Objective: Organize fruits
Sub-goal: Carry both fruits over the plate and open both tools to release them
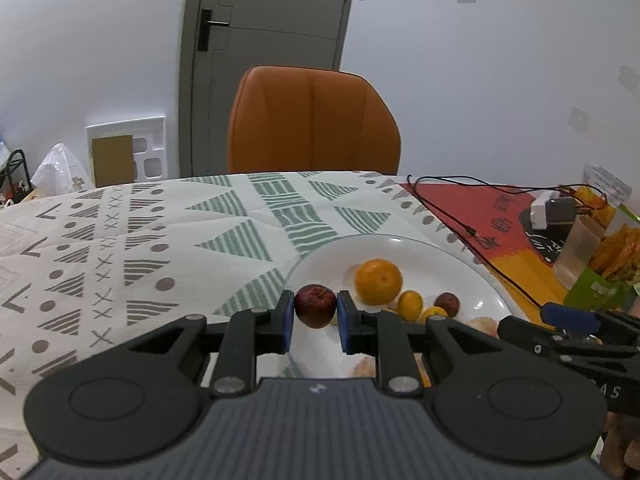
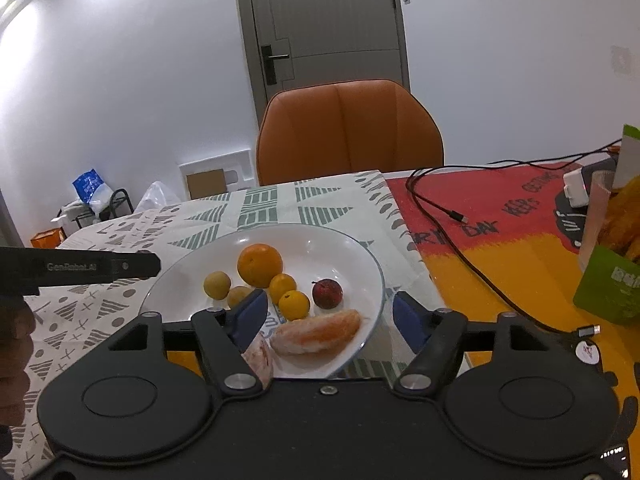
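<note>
Left tongs (image 1: 316, 322): clamped on a small dark-red round apple (image 1: 315, 305), above the white round plate's (image 1: 440, 260) left rim.
Right tongs (image 2: 330, 320): gaping, empty, over plate's near edge.
Right view only: peeled citrus segment (image 2: 318, 335), two yellowish fruits (image 2: 217, 285).

1. Pale fruit pieces (image 1: 366, 366) under my left gripper (image 1: 316, 326): mostly hidden by linkage, kind n/k.
2. Pinkish peeled piece (image 2: 262, 356), right-wrist view: part behind my right gripper's (image 2: 330, 318) left finger, shape unclear.
3. Plate (image 2: 360, 256): near rim hidden by gripper body, both views.
4. Snack bags (image 2: 612, 280), table's right side: cut off by frame edge; print too small to read.
5. My hand (image 2: 14, 364): dark, only partly in frame.
</note>
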Available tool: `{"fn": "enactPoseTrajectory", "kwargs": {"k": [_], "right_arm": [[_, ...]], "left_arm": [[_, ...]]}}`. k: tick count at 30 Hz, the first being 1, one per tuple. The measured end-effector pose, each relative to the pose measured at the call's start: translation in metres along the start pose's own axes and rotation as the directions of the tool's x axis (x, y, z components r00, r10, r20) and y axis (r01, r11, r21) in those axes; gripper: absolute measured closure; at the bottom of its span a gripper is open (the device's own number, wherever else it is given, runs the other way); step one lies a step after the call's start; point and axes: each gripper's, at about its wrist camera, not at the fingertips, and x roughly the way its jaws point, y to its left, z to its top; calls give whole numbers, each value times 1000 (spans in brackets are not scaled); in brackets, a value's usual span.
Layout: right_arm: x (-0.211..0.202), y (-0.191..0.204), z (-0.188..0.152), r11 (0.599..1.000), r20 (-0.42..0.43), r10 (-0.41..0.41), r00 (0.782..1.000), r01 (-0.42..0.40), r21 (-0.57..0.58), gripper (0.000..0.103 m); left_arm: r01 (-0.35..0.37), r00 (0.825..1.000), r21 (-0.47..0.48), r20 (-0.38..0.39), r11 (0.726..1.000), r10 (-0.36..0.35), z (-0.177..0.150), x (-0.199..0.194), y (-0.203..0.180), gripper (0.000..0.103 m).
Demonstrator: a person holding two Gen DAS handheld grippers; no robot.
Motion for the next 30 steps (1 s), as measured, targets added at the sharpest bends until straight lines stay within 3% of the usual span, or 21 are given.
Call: {"fn": "enactPoseTrajectory", "kwargs": {"k": [8, 12, 20, 26, 30], "right_arm": [[-2, -1, -4, 999, -1, 27, 1000, -27, 24, 34], [-1, 6, -8, 999, -9, 47, 999, -47, 23, 34], [-9, 22, -6, 996, -9, 90, 996, -90, 20, 32], [-15, 34, -7, 996, -11, 94, 996, -94, 7, 30], [-20, 41, -7, 995, -6, 102, 995, -102, -2, 23]], "left_arm": [[-18, 1000, 0, -12, 1000, 18, -1, -4, -2, 77], [-49, 999, 0, -15, 999, 49, -4, -11, 4, 69], [-96, 995, -9, 17, 995, 96, -7, -35, 17, 36], [-111, 994, -34, 12, 993, 112, -10, -49, 29, 19], [-132, 991, -43, 22, 990, 133, -12, -61, 35, 9]]}}
